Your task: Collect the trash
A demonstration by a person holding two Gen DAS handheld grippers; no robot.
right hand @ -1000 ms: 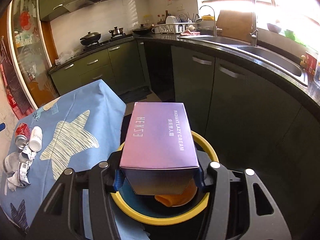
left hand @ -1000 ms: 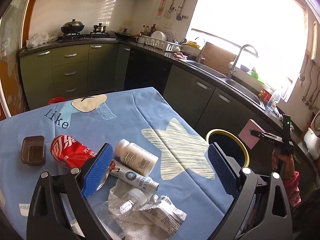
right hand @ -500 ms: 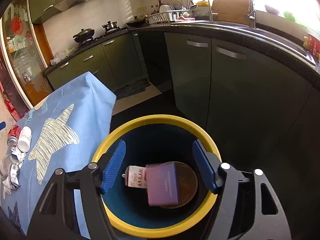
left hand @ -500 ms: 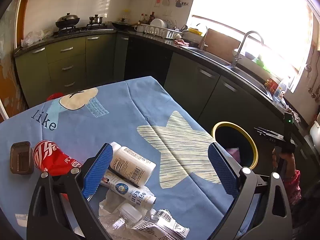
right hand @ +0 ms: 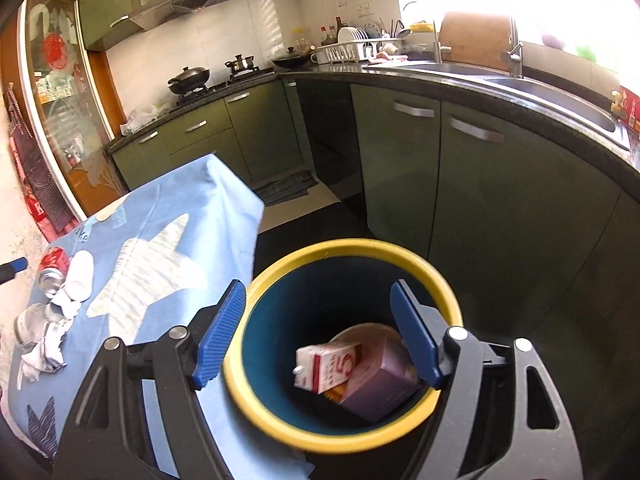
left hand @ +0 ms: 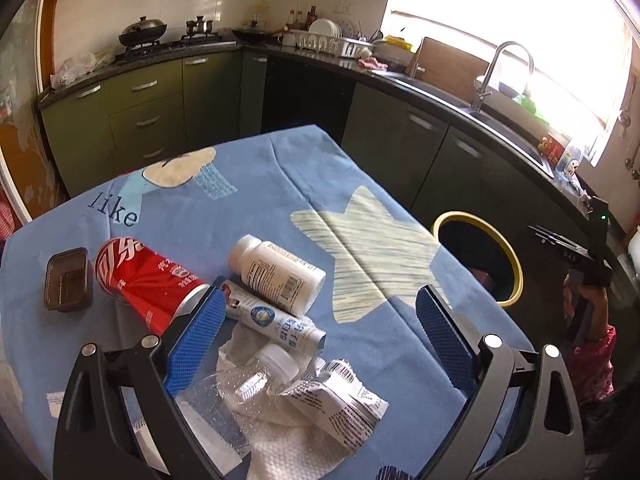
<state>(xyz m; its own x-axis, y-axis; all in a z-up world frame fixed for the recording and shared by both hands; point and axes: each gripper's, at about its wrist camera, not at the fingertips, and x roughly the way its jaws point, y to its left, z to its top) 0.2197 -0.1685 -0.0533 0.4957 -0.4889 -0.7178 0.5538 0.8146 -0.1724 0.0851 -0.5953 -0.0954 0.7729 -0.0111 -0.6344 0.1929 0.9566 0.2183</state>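
The purple box (right hand: pixel 380 384) lies tilted in the yellow-rimmed bin (right hand: pixel 280 412), against a red-and-white carton (right hand: pixel 328 364). Above it the right tool (right hand: pixel 316 336) is empty, its jaws having just spread. The left tool (left hand: pixel 316 340) gapes over the table's (left hand: pixel 248 184) red can (left hand: pixel 148 280), white bottle (left hand: pixel 280 272) and crumpled wrappers (left hand: pixel 332 396).

Tablecloth (left hand: pixel 256 216): blue, pale striped star. Can (left hand: pixel 148 280), left: red, white lettering. Bin (right hand: pixel 440 280), lower centre: yellow rim, teal inside. Box (right hand: pixel 380 384) in it: purple. Cabinets (right hand: pixel 500 216): olive green.
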